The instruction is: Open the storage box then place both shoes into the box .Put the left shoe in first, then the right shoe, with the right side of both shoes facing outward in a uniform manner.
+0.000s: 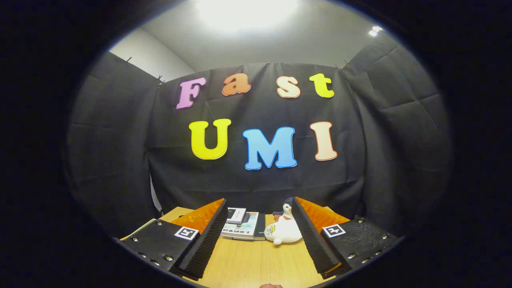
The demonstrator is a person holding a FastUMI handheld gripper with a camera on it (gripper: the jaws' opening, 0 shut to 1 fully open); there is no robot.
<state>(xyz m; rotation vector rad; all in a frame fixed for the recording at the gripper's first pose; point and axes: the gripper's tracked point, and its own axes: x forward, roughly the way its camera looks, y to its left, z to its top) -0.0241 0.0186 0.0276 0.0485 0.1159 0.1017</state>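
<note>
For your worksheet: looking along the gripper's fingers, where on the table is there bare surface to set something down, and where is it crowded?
The gripper is open, holding nothing. Bare wooden table lies between its fingers, up to the stack of books and the plush penguin. Beyond that, toward the black cloth wall, it is crowded: books and penguin sit side by side, with little gap between them.

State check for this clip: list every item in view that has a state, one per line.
hand-held gripper: open, fingers spread wide, holding nothing.
stack of books: closed, lying flat on the table, beyond the fingers.
small dark box: lying on top of the books.
plush duck: resting on the table beside the books, just inside the right finger.
</note>
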